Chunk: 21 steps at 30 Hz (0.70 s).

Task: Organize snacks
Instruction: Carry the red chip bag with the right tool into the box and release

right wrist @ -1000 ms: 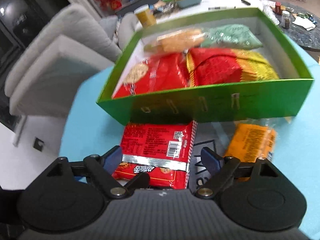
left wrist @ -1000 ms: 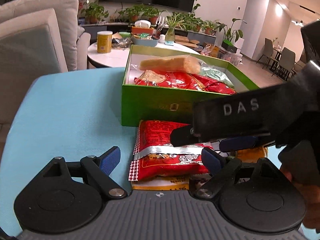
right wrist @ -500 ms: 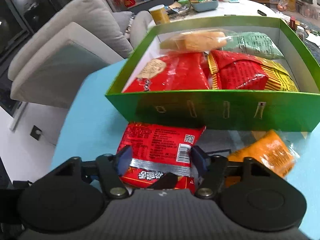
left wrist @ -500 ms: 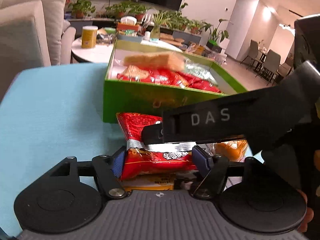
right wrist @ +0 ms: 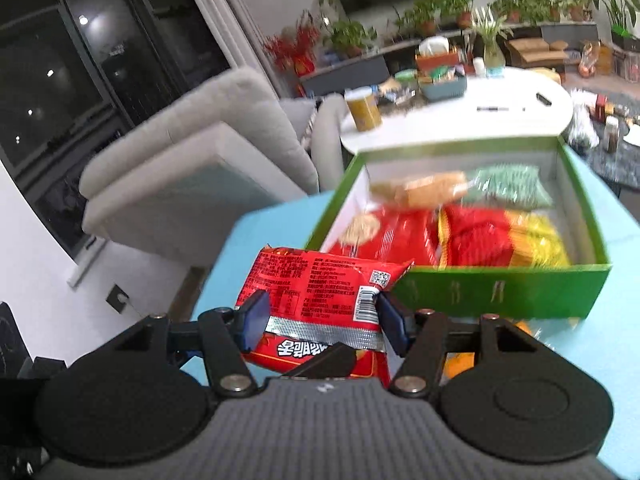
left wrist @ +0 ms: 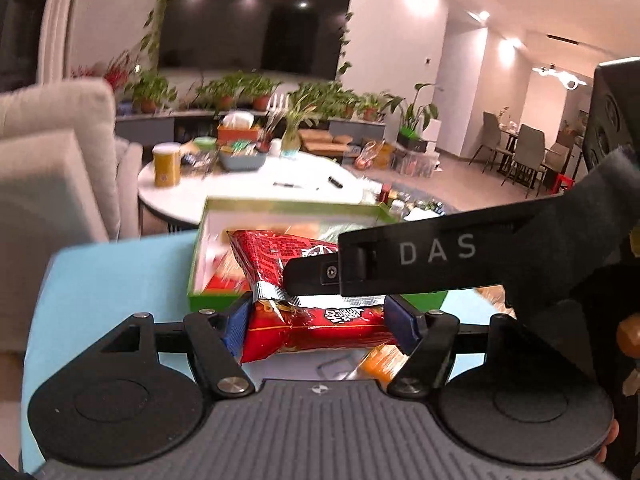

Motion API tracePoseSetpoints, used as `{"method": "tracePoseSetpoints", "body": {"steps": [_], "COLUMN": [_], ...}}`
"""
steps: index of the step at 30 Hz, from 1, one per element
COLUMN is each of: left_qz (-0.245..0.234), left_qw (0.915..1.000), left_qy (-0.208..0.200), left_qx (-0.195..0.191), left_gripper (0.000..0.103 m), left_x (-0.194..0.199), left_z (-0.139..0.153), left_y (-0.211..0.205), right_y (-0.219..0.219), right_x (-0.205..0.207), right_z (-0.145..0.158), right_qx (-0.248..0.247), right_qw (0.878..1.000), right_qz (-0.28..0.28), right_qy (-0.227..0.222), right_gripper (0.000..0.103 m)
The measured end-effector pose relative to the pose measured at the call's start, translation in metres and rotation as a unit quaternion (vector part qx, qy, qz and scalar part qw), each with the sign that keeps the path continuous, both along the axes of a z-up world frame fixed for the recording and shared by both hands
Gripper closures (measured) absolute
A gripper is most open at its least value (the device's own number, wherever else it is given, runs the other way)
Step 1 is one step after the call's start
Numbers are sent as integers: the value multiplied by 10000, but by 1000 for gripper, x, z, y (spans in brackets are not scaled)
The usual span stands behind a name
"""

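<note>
While both pinch it from opposite sides, the left gripper (left wrist: 320,322) and right gripper (right wrist: 320,322) hold one red snack packet (right wrist: 320,292) above the blue table (left wrist: 112,276), before the green box (right wrist: 500,292).

Counts: 1 green box (right wrist: 496,292). Inside it 5 packets: 1 tan (right wrist: 424,190), 1 green (right wrist: 512,184), 2 red (right wrist: 396,236), 1 yellow (right wrist: 540,240). Outside it: 1 red snack packet (right wrist: 320,280) off the bench, 1 orange packet (left wrist: 380,360) on the blue bench (right wrist: 260,232). 2 grippers; 2 blue fingers (right wrist: 252,320) each.
</note>
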State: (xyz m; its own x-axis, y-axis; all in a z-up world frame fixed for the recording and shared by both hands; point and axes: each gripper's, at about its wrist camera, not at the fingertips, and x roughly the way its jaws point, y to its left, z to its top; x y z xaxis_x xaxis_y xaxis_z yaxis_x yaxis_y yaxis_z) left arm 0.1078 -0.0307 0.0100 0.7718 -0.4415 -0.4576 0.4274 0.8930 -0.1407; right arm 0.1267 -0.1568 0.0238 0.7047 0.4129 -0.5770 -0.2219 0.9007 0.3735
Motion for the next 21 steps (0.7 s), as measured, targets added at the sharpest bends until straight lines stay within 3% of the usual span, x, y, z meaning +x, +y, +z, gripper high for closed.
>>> {"method": "tracePoseSetpoints", "body": {"steps": [10,21], "left_qz": [-434,-637], "left_qw": [9981,9966], "left_qy": [-371,-204], "left_qx": [228,486], "left_gripper": [36,36], "left_x": [23,66], "left_z": [32,7], "left_y": [-60,-97], "right_y": [-57,-94], "right_x": [20,56], "right_z": [32,8], "right_qx": [199,350], "right_qw": [9984,9972], "right_qz": [-308,-550], "right_qy": [-430,-379], "right_gripper": [58,58]}}
